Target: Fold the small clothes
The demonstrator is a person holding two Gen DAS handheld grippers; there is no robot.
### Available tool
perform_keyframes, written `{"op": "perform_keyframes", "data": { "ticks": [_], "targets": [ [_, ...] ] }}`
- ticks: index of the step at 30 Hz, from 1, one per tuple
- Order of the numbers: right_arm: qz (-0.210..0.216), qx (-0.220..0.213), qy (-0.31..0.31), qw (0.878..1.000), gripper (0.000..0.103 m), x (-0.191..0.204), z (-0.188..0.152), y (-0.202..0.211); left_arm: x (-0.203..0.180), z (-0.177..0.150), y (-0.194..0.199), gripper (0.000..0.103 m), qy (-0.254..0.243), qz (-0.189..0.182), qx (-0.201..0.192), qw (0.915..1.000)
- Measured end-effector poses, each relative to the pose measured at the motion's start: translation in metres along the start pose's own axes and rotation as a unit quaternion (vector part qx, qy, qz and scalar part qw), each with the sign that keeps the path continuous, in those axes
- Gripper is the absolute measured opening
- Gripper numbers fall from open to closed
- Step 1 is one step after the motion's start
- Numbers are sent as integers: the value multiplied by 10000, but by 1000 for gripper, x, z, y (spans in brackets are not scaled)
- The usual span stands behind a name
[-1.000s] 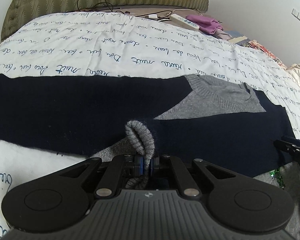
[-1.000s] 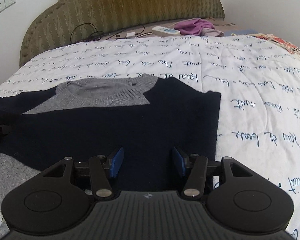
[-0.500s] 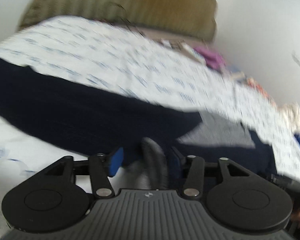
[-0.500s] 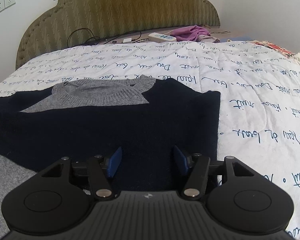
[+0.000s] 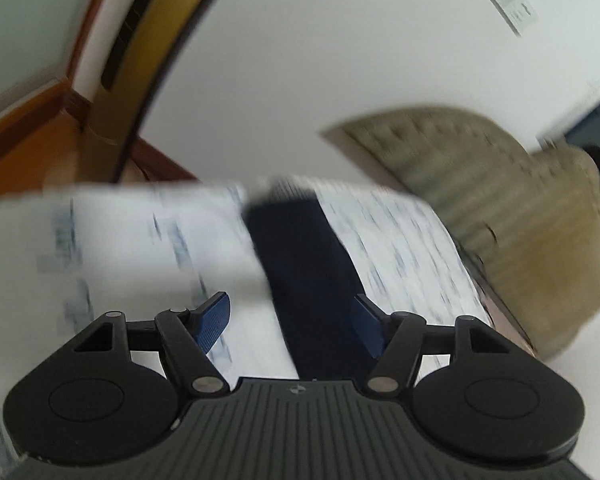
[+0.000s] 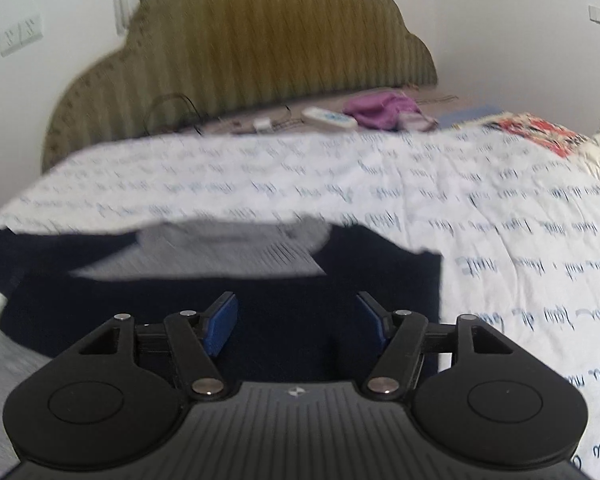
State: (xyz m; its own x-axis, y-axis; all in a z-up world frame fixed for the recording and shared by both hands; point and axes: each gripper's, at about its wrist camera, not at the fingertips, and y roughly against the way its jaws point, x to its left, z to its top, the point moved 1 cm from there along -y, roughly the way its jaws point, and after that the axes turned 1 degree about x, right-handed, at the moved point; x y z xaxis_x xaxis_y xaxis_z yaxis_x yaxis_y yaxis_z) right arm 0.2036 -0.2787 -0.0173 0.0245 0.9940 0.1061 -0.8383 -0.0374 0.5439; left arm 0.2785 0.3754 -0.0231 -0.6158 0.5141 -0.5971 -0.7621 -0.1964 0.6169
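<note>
Only R view: sweater's grey collar [image 6: 236,248].

Left gripper let go and swung off

The left gripper [image 5: 290,326] dropped the grey cuff it was pinching, spread its fingers wide and turned toward the navy sleeve [image 5: 304,264]; right view blurred slightly.

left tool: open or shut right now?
Open. The left tool has its blue pads wide apart; a navy sleeve runs between them, but neither pad visibly presses on it.
</note>
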Motion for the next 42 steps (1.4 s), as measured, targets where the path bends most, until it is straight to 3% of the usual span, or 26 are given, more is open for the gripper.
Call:
{"op": "perform_keyframes", "data": {
  "ticks": [2,8,9,11,15,20,23,28,31,34,38,42],
  "targets": [
    [131,-68,28,9999,72,8,10,4,-4,11,-10,69,-64,32,17,10000],
    [578,-187,-109,9981,72,36,32,4,-7,17,-39,66,-129,202,97,9997],
    [654,-169,-125,9976,72,41,34,2,-4,19,-39,62,-193,223,82,9995],
    [765,-145,-82,9969,72,53,38,-1,-7,17,-46,31,-444,296,12,9986],
    [941,-121,62,9955,72,73,38,-3,-13,12,-62,4,-999,531,5,9936],
    [1037,-109,70,9945,72,81,34,-1,-27,3,-56,0,-1574,636,-251,9852],
    [1140,-76,-148,9933,72,75,34,-1,-50,-11,-30,0,-2076,386,-656,9752],
    [1368,-25,-605,9887,72,60,34,1,-111,-67,24,0,-3230,-412,-1213,9377],
    [1525,55,-939,9838,72,53,34,-1,-138,-110,44,0,-3628,-1012,-1086,9200],
    [1740,123,-1156,9779,72,50,34,-2,-162,-161,58,0,-4157,-1438,-1018,8923],
    [1980,259,-1537,9677,72,46,33,-8,-182,-243,66,0,-5010,-1909,-807,8403],
    [2317,585,-2093,9482,72,39,28,-26,-178,-321,73,1,-5935,-2206,-722,7706]
  ]
}}
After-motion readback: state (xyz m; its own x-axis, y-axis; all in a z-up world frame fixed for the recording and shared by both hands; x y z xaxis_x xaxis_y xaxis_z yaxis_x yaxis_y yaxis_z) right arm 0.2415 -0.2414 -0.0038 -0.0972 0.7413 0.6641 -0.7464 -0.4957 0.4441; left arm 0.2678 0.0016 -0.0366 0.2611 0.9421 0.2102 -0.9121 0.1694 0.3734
